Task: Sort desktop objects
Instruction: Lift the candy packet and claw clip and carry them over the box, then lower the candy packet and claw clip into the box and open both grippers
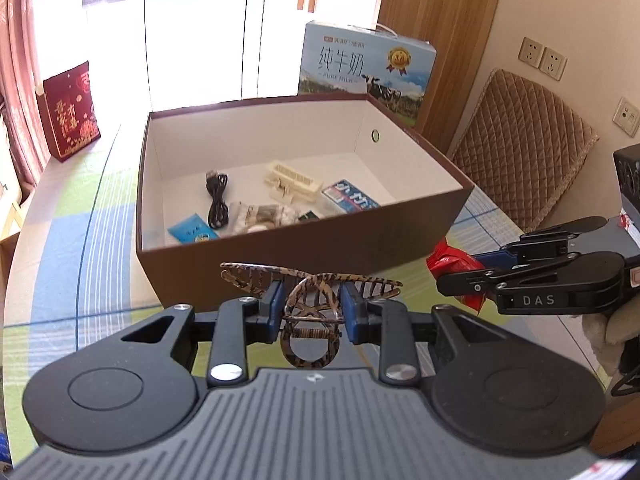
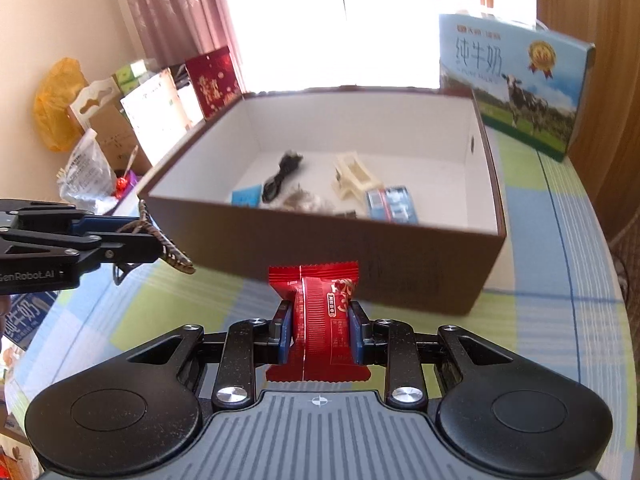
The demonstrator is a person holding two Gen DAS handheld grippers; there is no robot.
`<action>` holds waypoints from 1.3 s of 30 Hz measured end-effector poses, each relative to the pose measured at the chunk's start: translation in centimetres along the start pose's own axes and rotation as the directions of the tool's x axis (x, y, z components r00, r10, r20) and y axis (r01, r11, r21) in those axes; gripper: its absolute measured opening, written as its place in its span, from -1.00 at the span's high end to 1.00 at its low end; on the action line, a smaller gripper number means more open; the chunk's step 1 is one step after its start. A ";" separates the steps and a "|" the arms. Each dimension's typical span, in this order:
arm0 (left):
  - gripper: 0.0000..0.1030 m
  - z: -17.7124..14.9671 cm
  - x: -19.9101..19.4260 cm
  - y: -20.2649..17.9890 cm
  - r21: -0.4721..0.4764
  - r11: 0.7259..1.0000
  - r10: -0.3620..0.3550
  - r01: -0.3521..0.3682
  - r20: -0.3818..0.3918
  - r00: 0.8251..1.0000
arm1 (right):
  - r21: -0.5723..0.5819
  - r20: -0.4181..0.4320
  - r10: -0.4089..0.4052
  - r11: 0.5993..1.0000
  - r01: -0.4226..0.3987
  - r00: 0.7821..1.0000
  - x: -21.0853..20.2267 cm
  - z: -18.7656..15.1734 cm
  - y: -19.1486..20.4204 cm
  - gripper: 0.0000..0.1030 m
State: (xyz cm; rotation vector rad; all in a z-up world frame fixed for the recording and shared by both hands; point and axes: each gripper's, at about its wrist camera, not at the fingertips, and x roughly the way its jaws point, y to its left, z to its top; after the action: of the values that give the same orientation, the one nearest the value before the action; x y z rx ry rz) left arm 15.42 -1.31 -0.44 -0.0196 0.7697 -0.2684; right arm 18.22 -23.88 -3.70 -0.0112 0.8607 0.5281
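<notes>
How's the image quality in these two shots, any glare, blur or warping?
Left wrist view: the window behind the brown box is blown out white; fisheye bends the tablecloth stripes. Right wrist view: same glare, and the items in the box look slightly smeared, while the red packet in the claw stays sharp.

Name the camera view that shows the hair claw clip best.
Left wrist view: the tortoiseshell hair claw clip sits centred between the left gripper pads, whole shape visible. Right wrist view shows only its teeth, side-on at the left edge.
</notes>
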 end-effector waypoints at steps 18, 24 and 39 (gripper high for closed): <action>0.51 7.4 3.5 3.4 0.023 1.000 0.012 -0.014 0.054 0.998 | -0.020 0.062 -0.020 1.000 0.021 0.998 4.4 9.5 -2.4 0.50; 0.51 10.5 7.5 4.7 0.042 0.999 0.009 -0.010 0.021 1.000 | 0.001 0.026 -0.046 0.999 0.046 0.999 8.4 12.6 -4.4 0.50; 0.51 12.8 19.7 7.0 0.110 0.994 0.034 -0.010 -0.210 0.977 | 0.015 -0.141 -0.109 0.994 0.112 0.984 16.0 14.6 -7.6 0.50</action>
State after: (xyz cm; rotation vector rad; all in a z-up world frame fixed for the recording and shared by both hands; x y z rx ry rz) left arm 39.42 -0.41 -5.57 0.1218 0.9656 -0.2938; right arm 40.64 -20.26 -7.17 -0.0758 0.9970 0.4166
